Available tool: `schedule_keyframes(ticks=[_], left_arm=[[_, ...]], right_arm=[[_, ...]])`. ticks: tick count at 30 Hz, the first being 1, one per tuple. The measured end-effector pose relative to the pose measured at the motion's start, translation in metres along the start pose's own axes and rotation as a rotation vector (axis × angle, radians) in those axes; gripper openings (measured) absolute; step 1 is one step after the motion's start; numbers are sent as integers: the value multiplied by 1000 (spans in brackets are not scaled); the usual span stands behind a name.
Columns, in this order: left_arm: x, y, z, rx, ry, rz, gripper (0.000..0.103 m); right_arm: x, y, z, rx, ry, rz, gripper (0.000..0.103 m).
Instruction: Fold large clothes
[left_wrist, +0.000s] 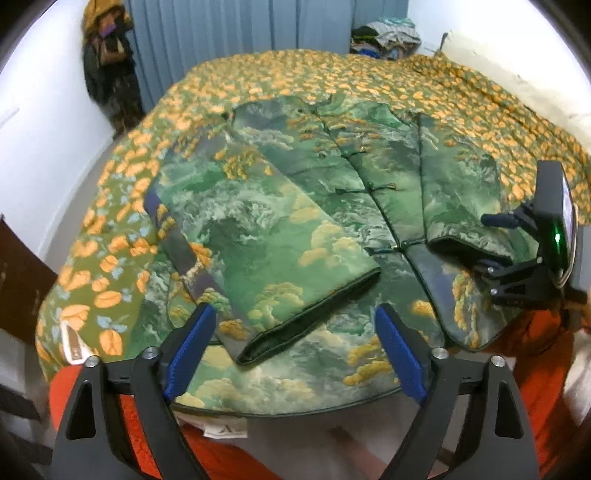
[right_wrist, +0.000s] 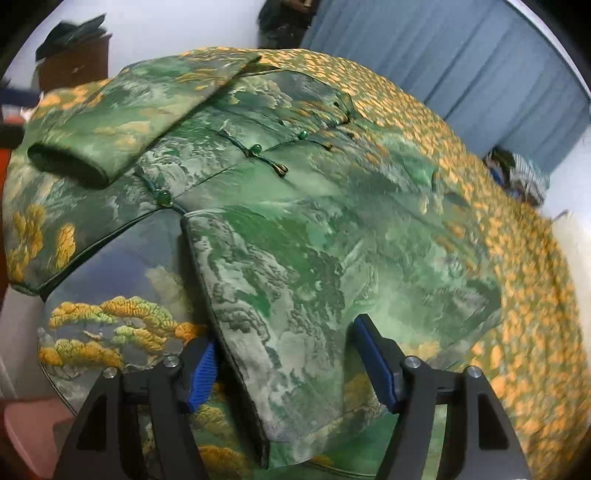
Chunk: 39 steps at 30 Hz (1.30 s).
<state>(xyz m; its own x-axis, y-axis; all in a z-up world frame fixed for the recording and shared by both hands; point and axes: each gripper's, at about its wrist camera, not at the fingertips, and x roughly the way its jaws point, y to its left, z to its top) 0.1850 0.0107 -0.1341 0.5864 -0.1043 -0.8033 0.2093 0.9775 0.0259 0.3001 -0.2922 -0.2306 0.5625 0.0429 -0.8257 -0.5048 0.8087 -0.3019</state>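
1. While both sleeves already lie folded inward across the body, the green landscape-print jacket (left_wrist: 295, 206) rests flat, front up and fastened with bead buttons (right_wrist: 163, 196), on the bed (left_wrist: 369, 77); the step in hand is judged to be the pause between the sleeve folds and the fold of the body.
2. Left tool (left_wrist: 295, 354): jaws spread wide, holding nothing, poised over the hem at 6 o'clock of the left wrist view, with the cuff of the left sleeve (left_wrist: 266, 240) just ahead of it.
3. Right tool (right_wrist: 284, 365): jaws spread, empty, straddling the folded right sleeve (right_wrist: 295, 295) without pinching it. It also shows in the left wrist view at 3 o'clock.
4. Next move, as a judgement: each tool must close on a hem corner and carry the lower part up toward the collar at 12 o'clock. The brocade looks stiff and smooth, so the sleeves could slide out of place if the lift is uneven.
5. Surface: the bed is covered by an olive bedspread (left_wrist: 110, 266) printed with orange leaves; the hem reaches its near edge.
6. Room: white walls, blue pleated curtain (left_wrist: 221, 37) at 12 o'clock, dark hanging clothes (left_wrist: 107, 55) at 11 o'clock, a pile of laundry (left_wrist: 384, 37) at 1 o'clock of the left wrist view.
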Motion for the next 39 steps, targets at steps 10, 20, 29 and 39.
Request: schedule_keyframes(ticks=[10, 20, 29, 39], left_arm=[[-5, -13, -8, 66, -23, 31, 94], [-19, 0, 6, 131, -81, 78, 95], [10, -7, 21, 417, -1, -5, 99], [83, -26, 19, 575, 121, -35, 99]], right_arm=[[-27, -17, 3, 203, -56, 48, 15], [-162, -179, -40, 678, -316, -150, 14], [-149, -322, -125, 931, -150, -500, 52], [-162, -235, -118, 884, -237, -383, 60]])
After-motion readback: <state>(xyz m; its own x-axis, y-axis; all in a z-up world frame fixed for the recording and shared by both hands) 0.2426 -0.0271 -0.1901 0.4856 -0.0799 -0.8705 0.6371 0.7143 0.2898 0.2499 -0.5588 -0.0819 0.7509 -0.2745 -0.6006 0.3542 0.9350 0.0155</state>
